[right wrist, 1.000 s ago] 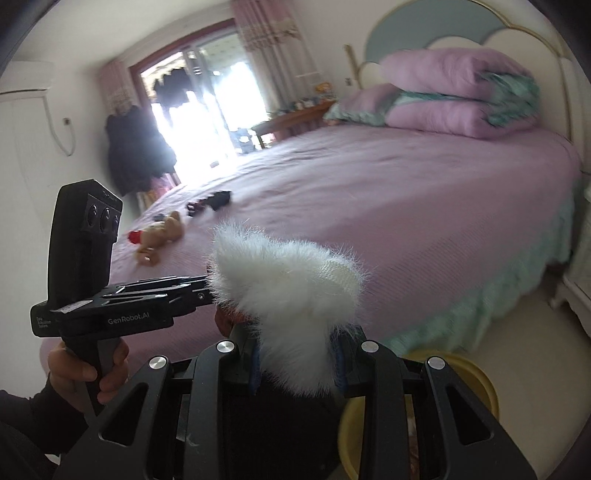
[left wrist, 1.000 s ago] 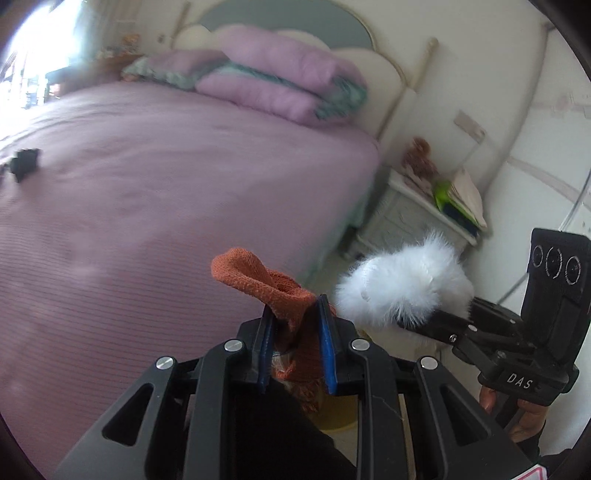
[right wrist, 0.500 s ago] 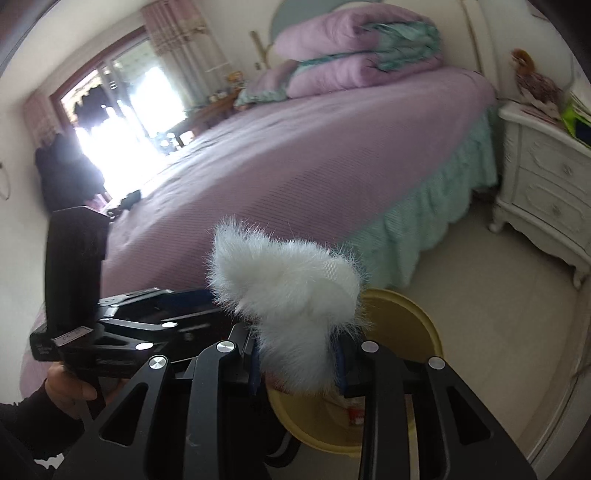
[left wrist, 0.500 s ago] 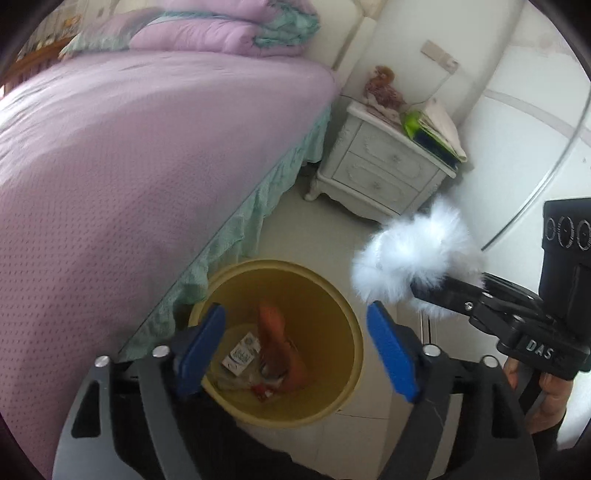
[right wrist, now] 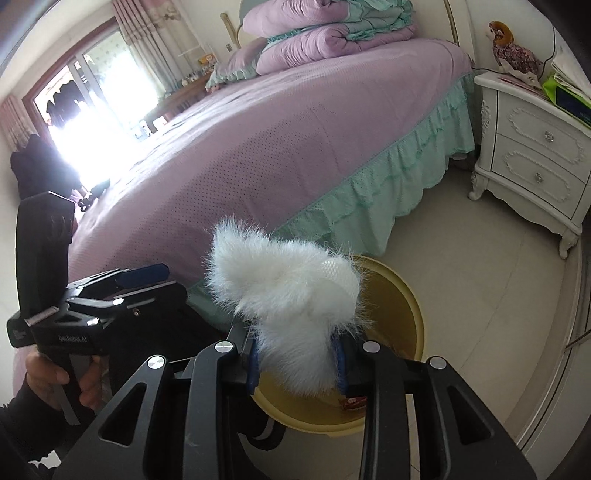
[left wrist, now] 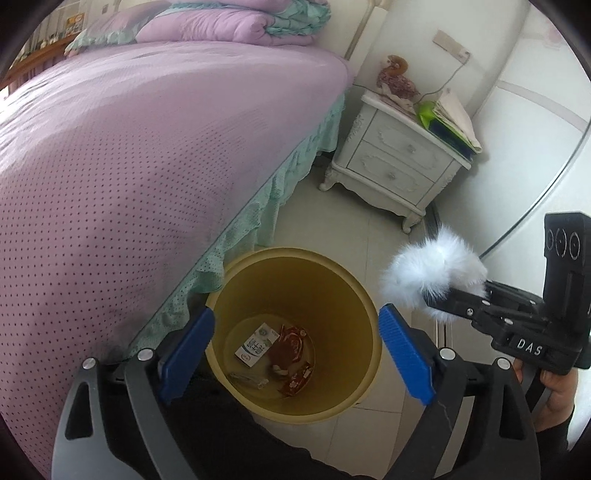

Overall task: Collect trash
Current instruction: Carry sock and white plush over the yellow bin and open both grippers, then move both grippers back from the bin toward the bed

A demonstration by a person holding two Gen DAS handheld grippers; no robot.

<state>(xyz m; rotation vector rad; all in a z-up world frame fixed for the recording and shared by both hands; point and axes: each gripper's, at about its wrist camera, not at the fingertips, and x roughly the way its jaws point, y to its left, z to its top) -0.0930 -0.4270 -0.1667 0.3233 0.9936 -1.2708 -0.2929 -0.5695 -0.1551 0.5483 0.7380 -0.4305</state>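
a bedroom in a home

we see a wide bed (left wrist: 147, 122) under a purple spread with a mint ruffled skirt, folded quilts (right wrist: 332, 33) at its headboard, a white carved nightstand (left wrist: 399, 162) carrying a stuffed toy (left wrist: 395, 75), curtains (right wrist: 147, 33) beside a bright glass door, a tiled floor (right wrist: 480, 266).

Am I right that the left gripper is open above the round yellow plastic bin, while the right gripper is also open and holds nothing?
Not fully. The left gripper is indeed open above the round yellow plastic bin. But the right gripper is shut on a fluffy white fur piece, as the right wrist view shows; the left wrist view also shows it beside the bin.
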